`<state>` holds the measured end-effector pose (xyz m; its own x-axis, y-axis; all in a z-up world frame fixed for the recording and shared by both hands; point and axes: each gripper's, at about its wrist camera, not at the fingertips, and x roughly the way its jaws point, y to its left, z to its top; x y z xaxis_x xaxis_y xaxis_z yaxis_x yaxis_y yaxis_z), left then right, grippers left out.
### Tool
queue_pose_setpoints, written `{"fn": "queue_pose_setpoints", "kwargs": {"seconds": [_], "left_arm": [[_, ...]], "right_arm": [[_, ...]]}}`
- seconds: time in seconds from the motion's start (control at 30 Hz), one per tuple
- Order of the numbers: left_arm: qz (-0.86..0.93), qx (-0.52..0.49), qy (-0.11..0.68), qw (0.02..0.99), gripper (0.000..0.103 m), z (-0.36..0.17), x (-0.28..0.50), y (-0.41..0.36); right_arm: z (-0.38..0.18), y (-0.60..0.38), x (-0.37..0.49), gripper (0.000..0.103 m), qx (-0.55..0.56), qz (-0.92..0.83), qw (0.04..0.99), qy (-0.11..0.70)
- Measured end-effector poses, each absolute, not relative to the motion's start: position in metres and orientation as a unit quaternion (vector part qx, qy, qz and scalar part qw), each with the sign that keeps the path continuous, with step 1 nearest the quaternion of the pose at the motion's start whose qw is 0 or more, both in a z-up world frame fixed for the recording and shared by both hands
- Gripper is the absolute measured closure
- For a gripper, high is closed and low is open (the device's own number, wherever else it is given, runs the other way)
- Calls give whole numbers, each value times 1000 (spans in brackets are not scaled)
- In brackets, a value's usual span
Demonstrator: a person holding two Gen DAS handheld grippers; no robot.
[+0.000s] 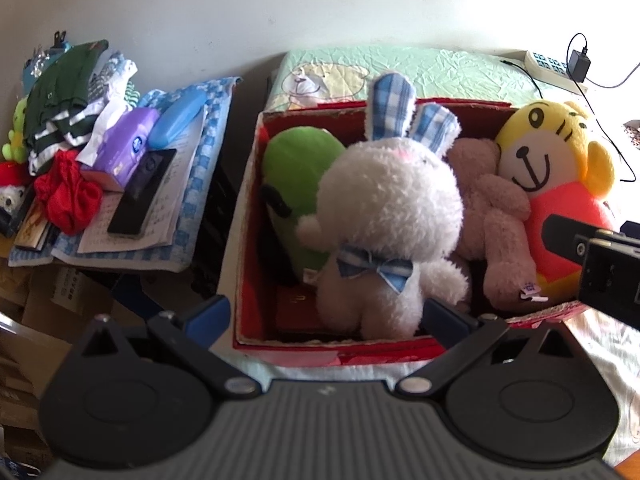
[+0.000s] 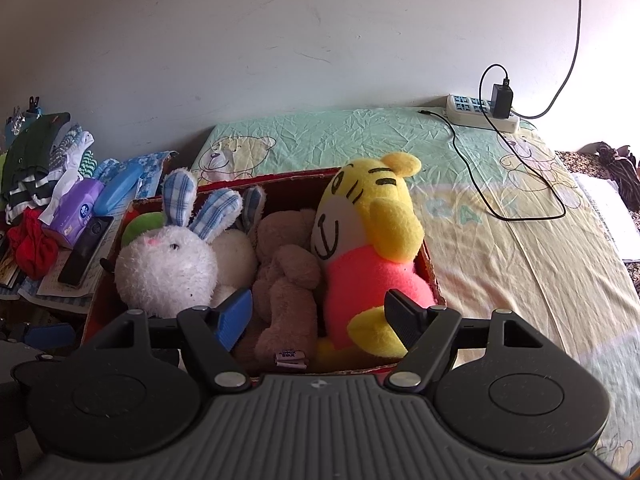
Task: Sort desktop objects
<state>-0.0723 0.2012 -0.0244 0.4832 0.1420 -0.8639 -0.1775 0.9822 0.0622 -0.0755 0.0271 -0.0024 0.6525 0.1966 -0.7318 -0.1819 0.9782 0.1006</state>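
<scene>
A red cardboard box (image 1: 340, 350) (image 2: 434, 276) stands on the bed and holds plush toys. In it are a white rabbit (image 1: 384, 208) (image 2: 168, 268) with blue checked ears, a green plush (image 1: 298, 160), a brown bear (image 1: 492, 208) (image 2: 288, 280) and a yellow tiger (image 1: 560, 168) (image 2: 372, 232) in a pink top. My left gripper (image 1: 326, 316) is open at the box's front edge, its fingers either side of the rabbit's lower body. My right gripper (image 2: 318, 320) is open over the box's near side, with the bear and the tiger's foot between its fingers.
A low table at the left carries a purple tissue pack (image 1: 128, 144), a blue case (image 1: 178, 120), a black phone (image 1: 144, 192), a red cloth (image 1: 68, 196) and folded clothes (image 1: 64, 96). A power strip (image 2: 480, 112) with charger and cable lies on the bed sheet (image 2: 500, 248).
</scene>
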Motion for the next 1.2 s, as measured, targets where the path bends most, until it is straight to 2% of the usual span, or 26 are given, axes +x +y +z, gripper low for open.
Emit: {"fn": "queue_pose_setpoints", "kwargs": {"seconds": [0.1, 0.4, 1.2], "left_arm": [[72, -29, 497, 864, 1, -23, -73, 201], [1, 30, 494, 869, 1, -21, -67, 174], [-60, 73, 494, 864, 1, -22, -54, 166]], "right_arm": [[-2, 28, -76, 27, 11, 106, 908, 404], [7, 13, -76, 28, 26, 99, 911, 400], [3, 5, -75, 28, 47, 70, 908, 411]]}}
